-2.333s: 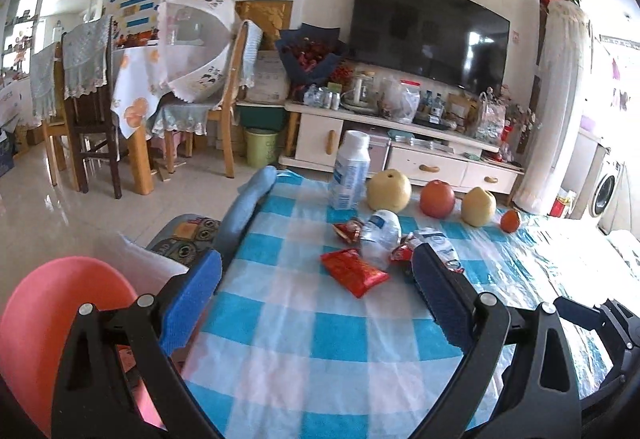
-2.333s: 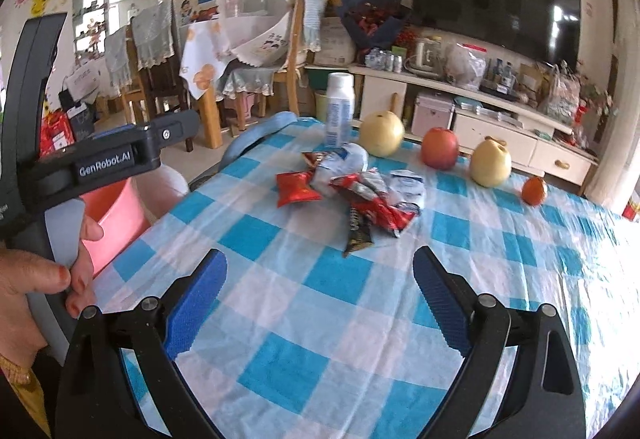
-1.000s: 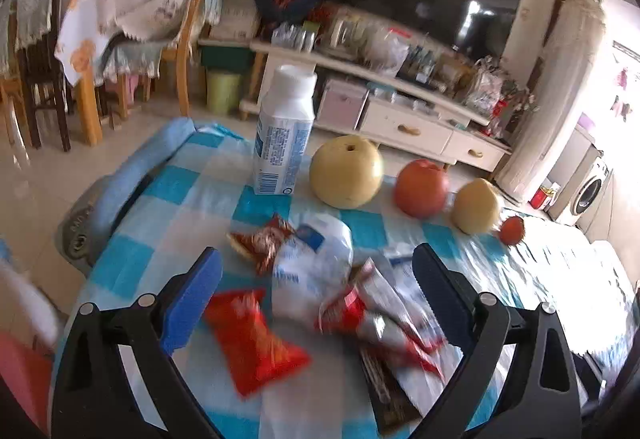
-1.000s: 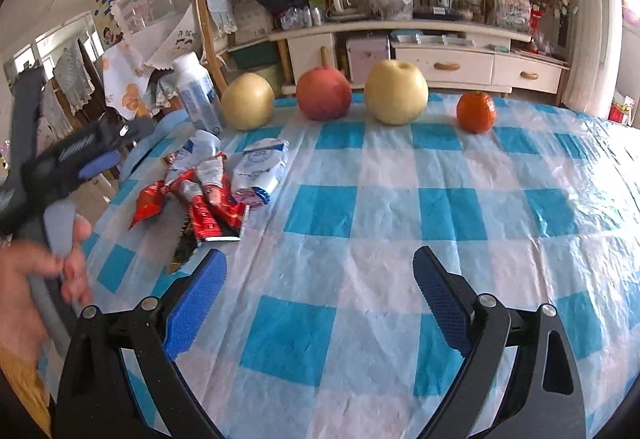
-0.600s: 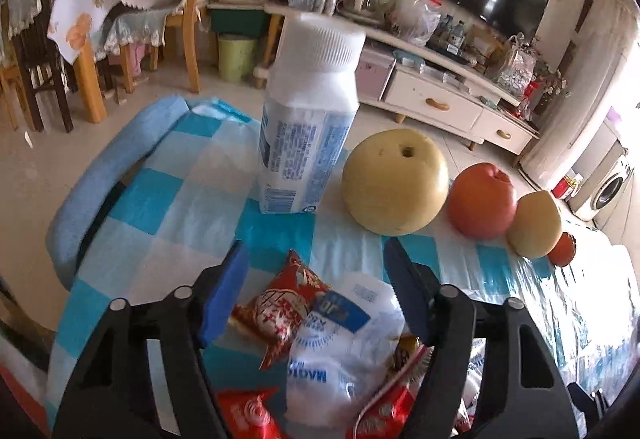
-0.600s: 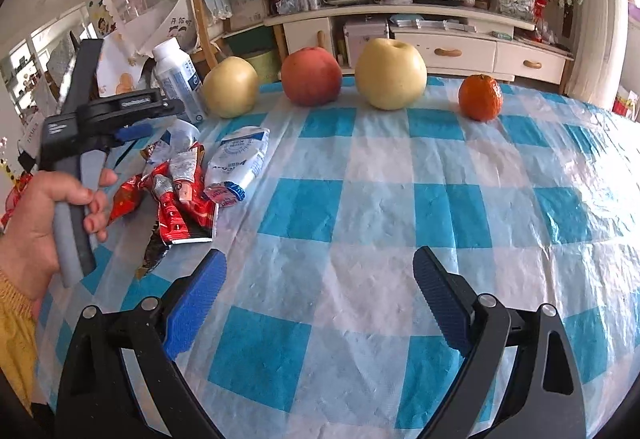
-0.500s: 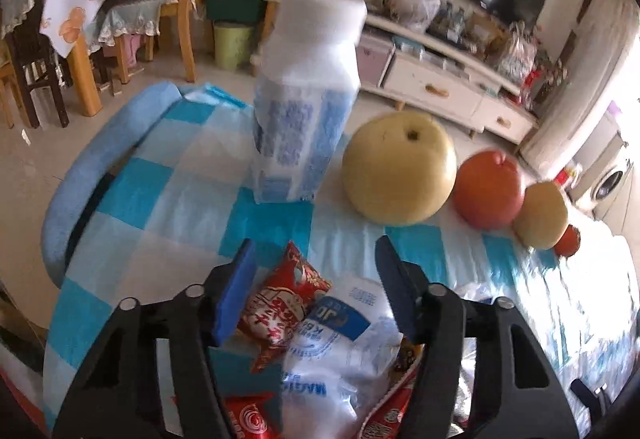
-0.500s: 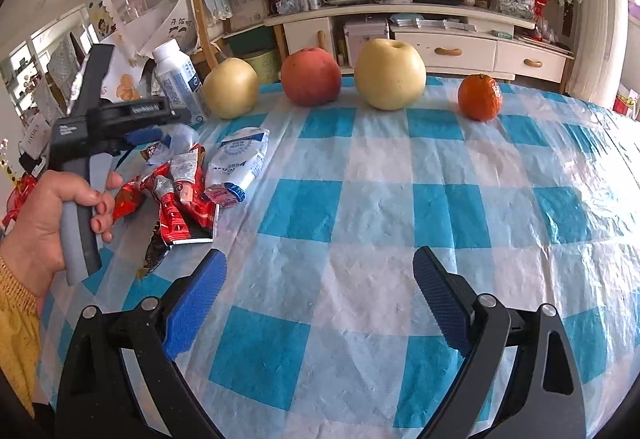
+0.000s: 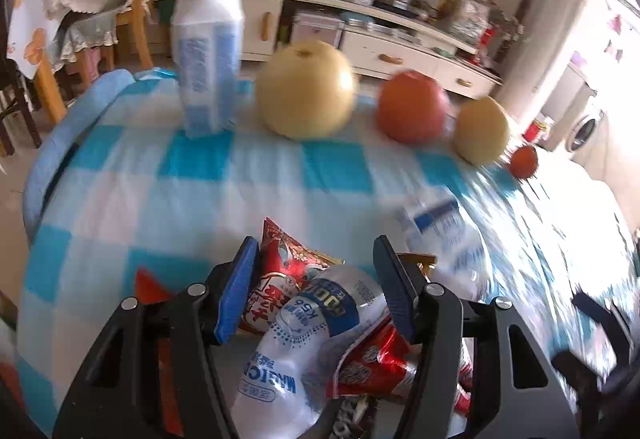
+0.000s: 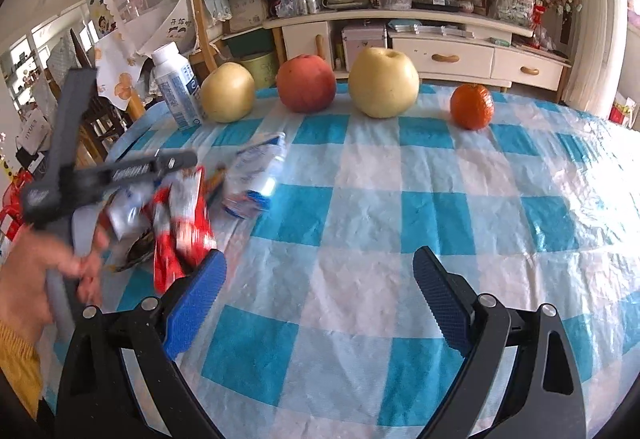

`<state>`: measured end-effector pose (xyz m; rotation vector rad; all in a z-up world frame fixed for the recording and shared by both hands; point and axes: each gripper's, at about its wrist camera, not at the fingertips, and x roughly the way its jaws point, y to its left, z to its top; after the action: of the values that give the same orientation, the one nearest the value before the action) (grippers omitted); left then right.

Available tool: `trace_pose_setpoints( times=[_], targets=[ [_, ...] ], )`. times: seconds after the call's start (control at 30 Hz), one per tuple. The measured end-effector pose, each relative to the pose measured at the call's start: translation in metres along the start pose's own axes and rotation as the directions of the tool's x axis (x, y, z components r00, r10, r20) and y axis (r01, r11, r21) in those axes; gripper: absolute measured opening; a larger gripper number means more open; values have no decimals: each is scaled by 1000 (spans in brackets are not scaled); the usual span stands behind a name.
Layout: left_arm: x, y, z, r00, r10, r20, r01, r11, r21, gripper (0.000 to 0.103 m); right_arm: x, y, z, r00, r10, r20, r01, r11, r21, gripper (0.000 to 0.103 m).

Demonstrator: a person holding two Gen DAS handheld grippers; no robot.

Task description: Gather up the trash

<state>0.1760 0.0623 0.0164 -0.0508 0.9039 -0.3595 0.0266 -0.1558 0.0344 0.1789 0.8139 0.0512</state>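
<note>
Left gripper (image 9: 316, 281): jaws partway closed around a crumpled white-and-blue plastic bottle (image 9: 304, 339) and a red snack wrapper (image 9: 276, 279); whether the pads pressed could not be told. More wrappers (image 10: 180, 223) lay below it on the checked tablecloth (image 10: 360, 279). Right gripper (image 10: 318, 289): jaws wide apart, nothing between them. Beyond its tips: milk bottle (image 10: 176, 91), two pears, apple (image 10: 306, 83), orange (image 10: 472, 107).

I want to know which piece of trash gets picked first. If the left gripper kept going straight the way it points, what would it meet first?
Most likely the crumpled white-and-blue packet, already between the left gripper fingers, with a red snack wrapper beside it. Depth is unclear.
</note>
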Motion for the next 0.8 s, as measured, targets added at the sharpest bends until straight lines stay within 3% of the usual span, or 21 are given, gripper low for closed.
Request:
trace_pose_setpoints(
  times=[0.33, 0.43, 0.57, 0.67, 0.8],
  targets=[
    [-39, -74, -71, 984, -170, -46, 174, 981, 87, 60, -6, -20, 1, 1000, -27, -3, 27, 999, 40, 93],
    [-61, -80, -85, 981, -195, -19, 196, 975, 100, 60, -9, -25, 0, 1000, -16, -9, 16, 999, 47, 93],
    [-96, -61, -90, 989, -126, 75, 120, 990, 76, 74, -15, -25, -3, 1000, 2, -14, -2, 1000, 31, 93],
    [-115, -32, -90, 989, -41, 144, 40, 999, 10, 77, -20, -21, -5, 1000, 26, -10, -26, 999, 21, 93],
    [-114, 8, -78, 983, 74, 167, -65, 996, -55, 77, -29, -6, -8, 998, 69, 7, -69, 997, -25, 93]
  ],
)
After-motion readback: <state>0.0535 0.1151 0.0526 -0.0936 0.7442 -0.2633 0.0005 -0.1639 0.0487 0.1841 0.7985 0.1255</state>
